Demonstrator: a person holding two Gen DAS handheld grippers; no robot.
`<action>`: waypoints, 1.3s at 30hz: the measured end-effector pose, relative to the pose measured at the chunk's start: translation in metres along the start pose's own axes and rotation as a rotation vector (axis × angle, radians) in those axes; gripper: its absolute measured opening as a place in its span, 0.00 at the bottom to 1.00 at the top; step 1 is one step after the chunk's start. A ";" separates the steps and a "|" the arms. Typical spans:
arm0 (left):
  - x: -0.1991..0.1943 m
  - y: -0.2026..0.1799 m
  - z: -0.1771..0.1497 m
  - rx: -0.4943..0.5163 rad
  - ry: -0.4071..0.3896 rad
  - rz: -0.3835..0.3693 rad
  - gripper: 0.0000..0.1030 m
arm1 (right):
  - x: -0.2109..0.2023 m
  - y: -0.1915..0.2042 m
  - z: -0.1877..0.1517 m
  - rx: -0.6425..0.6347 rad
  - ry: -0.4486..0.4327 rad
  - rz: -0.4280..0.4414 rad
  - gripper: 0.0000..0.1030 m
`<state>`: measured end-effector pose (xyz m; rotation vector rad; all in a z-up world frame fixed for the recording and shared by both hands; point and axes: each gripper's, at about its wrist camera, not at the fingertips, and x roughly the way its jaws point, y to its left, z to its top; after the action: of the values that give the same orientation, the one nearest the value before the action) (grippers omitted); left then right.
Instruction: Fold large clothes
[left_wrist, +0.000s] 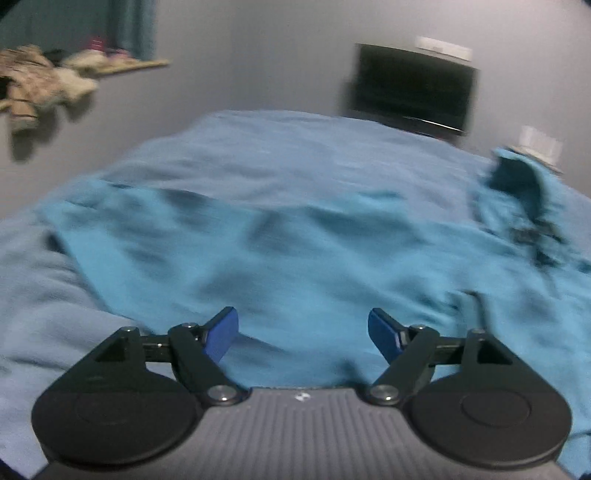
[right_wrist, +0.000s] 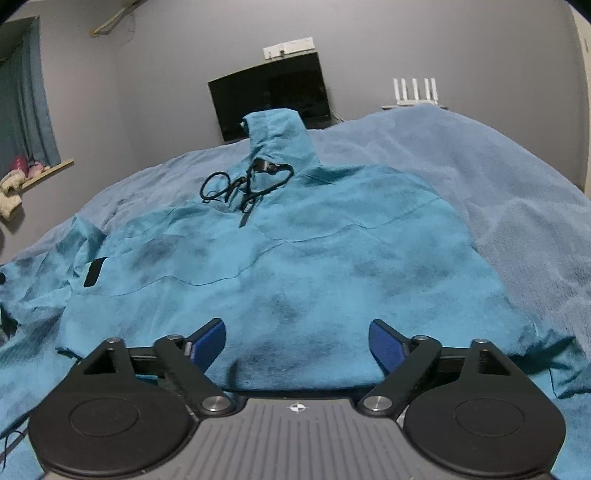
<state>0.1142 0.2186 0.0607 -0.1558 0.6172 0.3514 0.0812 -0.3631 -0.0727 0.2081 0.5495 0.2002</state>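
A teal hooded sweatshirt (right_wrist: 295, 258) lies spread front-up across a bed covered with a paler blue blanket (right_wrist: 517, 192), its hood (right_wrist: 277, 133) pointing toward the far wall and its black drawcord (right_wrist: 240, 184) looped loosely below the neck opening. A small black patch (right_wrist: 95, 272) marks the garment near the sleeve at the left of the right wrist view, where the cloth is bunched and creased. The right gripper (right_wrist: 296, 341) hangs over the near hem, its blue-padded fingers (right_wrist: 208, 341) spread wide with only fabric beneath them and nothing pinched. In the blurred left wrist view, the left gripper (left_wrist: 303, 334) is likewise over the sweatshirt (left_wrist: 277, 251), its blue fingers (left_wrist: 223, 332) standing well apart and gripping nothing; the hood (left_wrist: 517, 188) shows at the right of that frame. Beyond the bed, a dark screen (right_wrist: 269, 99) stands against the grey wall, a white device with upright antennas (right_wrist: 415, 92) sits to its right, and a curtained window (right_wrist: 22, 103) with a ledge holding soft items (right_wrist: 14, 184) lies to the left.
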 end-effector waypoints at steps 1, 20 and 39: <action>0.003 0.015 0.005 -0.005 -0.013 0.034 0.75 | -0.001 0.002 -0.001 -0.012 -0.008 0.003 0.90; 0.096 0.161 0.020 -0.215 -0.014 0.299 0.44 | 0.019 0.015 -0.016 -0.127 0.013 -0.033 0.98; -0.068 -0.067 0.046 0.148 -0.381 -0.342 0.00 | 0.005 0.018 -0.015 -0.120 -0.026 0.007 0.97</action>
<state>0.1122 0.1493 0.1406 -0.0476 0.2302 0.0002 0.0749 -0.3422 -0.0829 0.0955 0.5090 0.2363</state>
